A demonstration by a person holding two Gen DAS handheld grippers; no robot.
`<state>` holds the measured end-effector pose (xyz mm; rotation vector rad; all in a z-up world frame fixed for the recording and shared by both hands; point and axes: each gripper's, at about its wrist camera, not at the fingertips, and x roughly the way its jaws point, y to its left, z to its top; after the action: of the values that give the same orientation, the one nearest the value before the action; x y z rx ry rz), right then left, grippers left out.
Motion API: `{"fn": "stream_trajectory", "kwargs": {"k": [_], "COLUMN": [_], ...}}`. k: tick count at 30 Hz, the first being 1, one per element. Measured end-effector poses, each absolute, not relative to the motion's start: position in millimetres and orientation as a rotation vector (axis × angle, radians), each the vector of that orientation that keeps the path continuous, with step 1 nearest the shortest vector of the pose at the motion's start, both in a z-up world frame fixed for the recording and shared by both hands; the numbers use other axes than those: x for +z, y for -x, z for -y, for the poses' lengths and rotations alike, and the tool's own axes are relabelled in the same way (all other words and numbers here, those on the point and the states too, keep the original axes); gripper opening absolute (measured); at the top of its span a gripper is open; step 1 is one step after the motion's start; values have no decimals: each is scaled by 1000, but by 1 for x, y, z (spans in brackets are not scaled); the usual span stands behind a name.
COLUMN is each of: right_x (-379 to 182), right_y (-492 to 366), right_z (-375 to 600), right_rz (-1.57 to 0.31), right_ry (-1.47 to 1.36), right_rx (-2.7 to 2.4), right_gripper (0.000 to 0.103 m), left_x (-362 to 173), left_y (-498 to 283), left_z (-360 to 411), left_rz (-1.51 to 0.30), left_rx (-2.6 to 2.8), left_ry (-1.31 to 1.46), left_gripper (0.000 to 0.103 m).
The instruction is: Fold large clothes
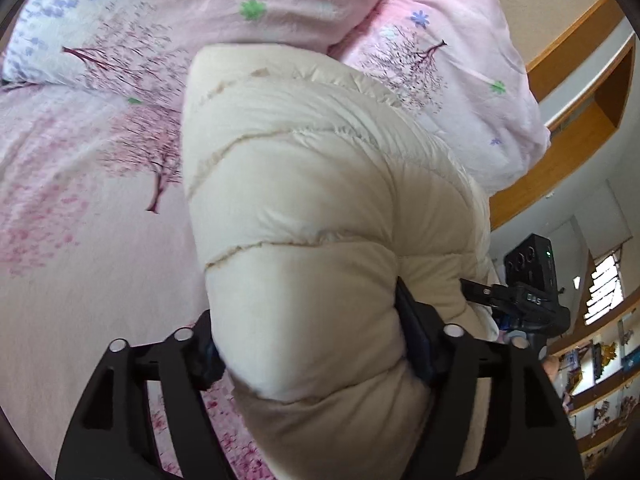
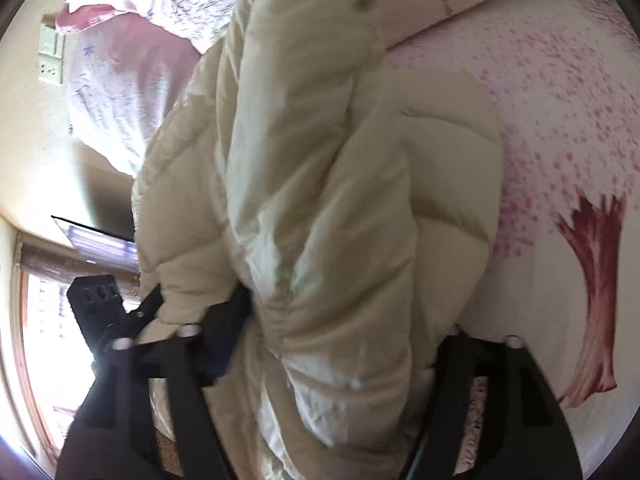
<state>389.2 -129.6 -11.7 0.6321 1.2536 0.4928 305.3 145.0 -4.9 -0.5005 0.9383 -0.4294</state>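
- The bed (image 1: 72, 272), spread with a pink cherry-tree sheet, is seen filling the background of both views, and it is over this that the work is being done.
- A cream quilted down jacket (image 1: 304, 184) is held up above the bed, gripped at two places along one puffy edge; its bulk is seen trailing away toward the pillows.
- A pink flowered pillow (image 1: 256, 4) and a second one (image 1: 452, 68) are stacked at the head of the bed, just beyond the far end of the jacket, and room for laying it flat is judged to be limited there.
- The left gripper (image 1: 312, 344) is clamped on a thick roll of the jacket, the fingers (image 1: 416, 332) pressed into the padding from both sides.
- The right gripper (image 2: 344, 340) is likewise pinching a bunched fold of the jacket, with one of the fingers (image 2: 228, 320) sunk into the fabric; the other is largely hidden by it.
- For a good fold, both grips should be kept level and pulled apart so the edge is drawn taut before it is lowered; slippery, springy filling is likely to work out of a loose pinch.
- Wooden shelving (image 1: 580, 120) is glimpsed past the bed's side, well apart from the work.
- A wall socket plate (image 2: 50, 56) is noted by the pillows.
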Motion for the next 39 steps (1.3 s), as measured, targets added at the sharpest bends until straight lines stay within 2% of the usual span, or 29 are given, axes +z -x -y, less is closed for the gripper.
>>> {"fn": "stream_trajectory", "kwargs": {"k": [4,7,9,10,14,17,21,28,31,33,35,39], "right_x": [17,50,74,85,90,69,28,7,19,37,50,40], "right_y": [-371,-345,-319,-299,-256,-238,-252,-263,-260,-258,-262,-294], "right_z": [152,166,158,145,112,90,83,84,81,88,94,87], "right_rz": [-1170,-1021,-897,-847,-804,-849,-980,-1014,-992,-909,-855,-901], "right_ry": [-595,-511,-412,-344,-153,-69,-1,-49,-38,-97,-144,-165], "right_rx": [404,296,263,285,364,399,348,350,342,355,350,323], "right_gripper": [82,82,75,65,45,40,40,41,42,42,47,49], "left_x": [19,46,60,65,74,66,35,7,6,12,15,9], "left_y": [-283,-256,-235,-226,-196,-190,-197,-203,-199,-193,-189,-192], "left_z": [-155,-155,-143,-135,-89,-67,-50,-44,-41,-44,-43,-40], "left_rz": [-857,-749,-687,-665,-605,-610,-704,-738,-722,-695,-685,-701], "left_rx": [-304,-174,-138,-132,-147,-165,-190,-180,-158,-147,-145,-137], "left_ry": [398,287,216,185,58,-9,-66,-87,-120,-117,-108,-114], "left_gripper": [84,85,85,86,88,88,88,93,95,100,102,102]}}
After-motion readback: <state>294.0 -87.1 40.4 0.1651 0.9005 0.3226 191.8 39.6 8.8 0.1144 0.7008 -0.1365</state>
